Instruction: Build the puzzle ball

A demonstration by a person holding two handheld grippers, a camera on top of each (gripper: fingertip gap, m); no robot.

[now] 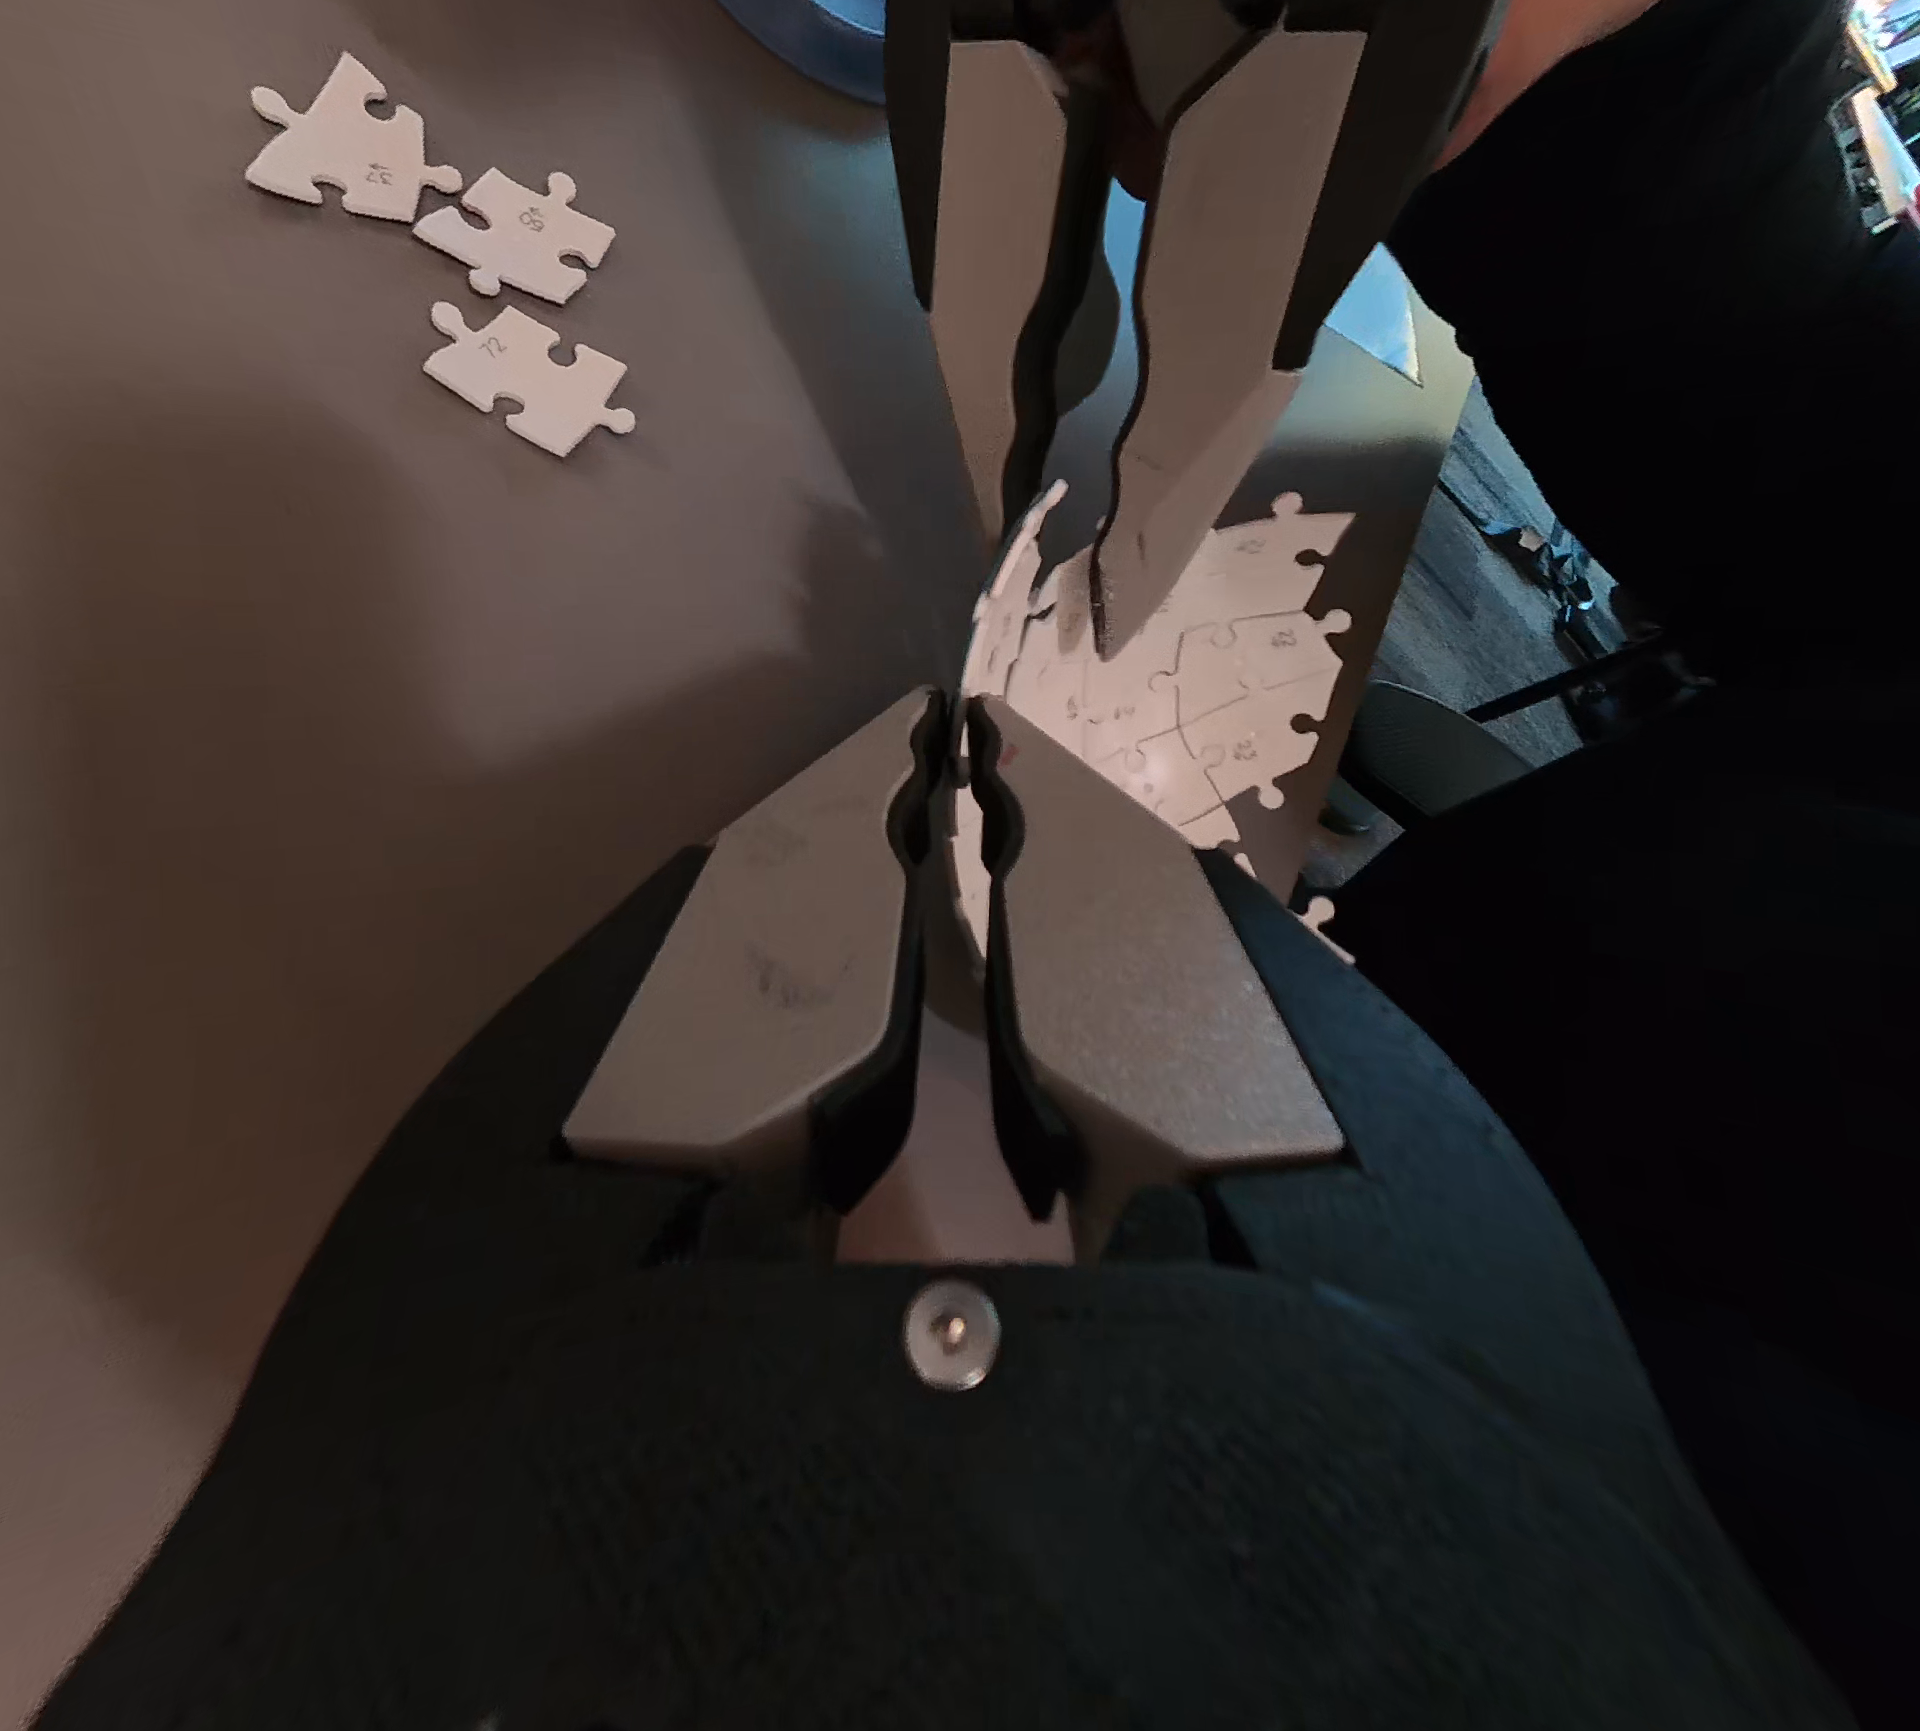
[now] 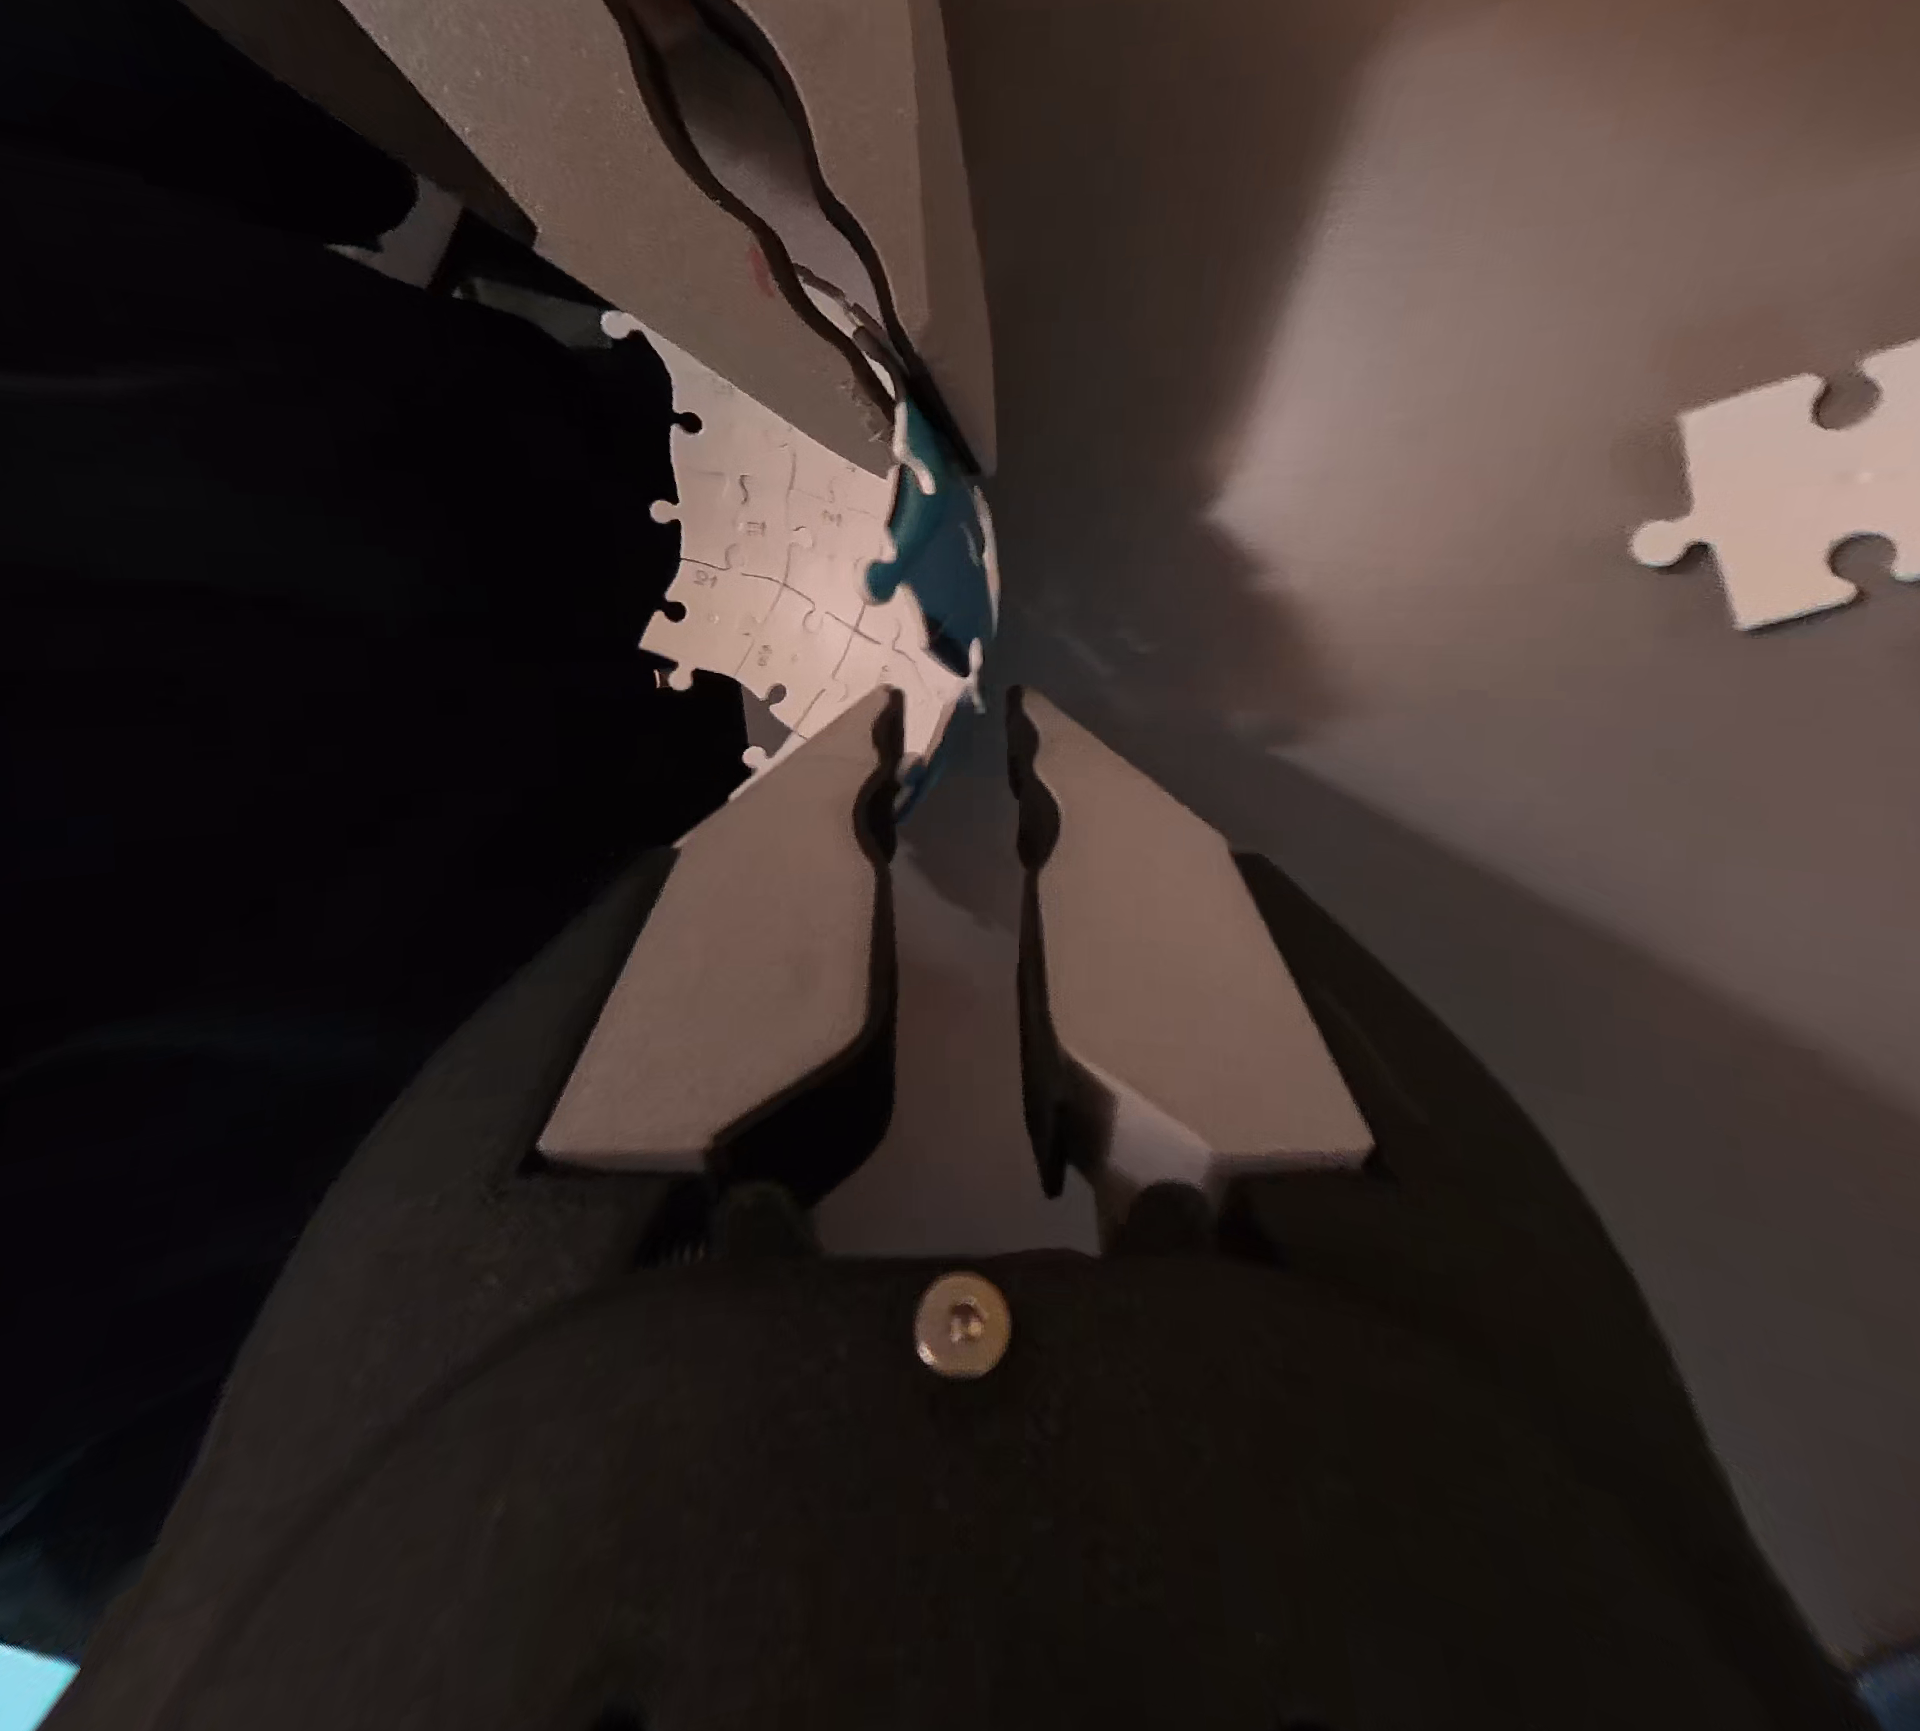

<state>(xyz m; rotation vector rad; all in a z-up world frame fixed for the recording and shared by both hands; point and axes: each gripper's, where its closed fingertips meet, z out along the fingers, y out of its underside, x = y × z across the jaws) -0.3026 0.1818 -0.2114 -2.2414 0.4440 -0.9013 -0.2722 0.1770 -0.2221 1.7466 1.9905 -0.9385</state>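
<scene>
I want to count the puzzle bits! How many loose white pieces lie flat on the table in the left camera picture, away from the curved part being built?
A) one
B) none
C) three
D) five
C: three loose white pieces lie flat on the grey table, up and left of the curved shell that the grippers work on.

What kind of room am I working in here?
Probably an office or lab: a plain grey table with loose puzzle pieces, carpeted floor beyond its edge, and what looks like an office chair.
</scene>
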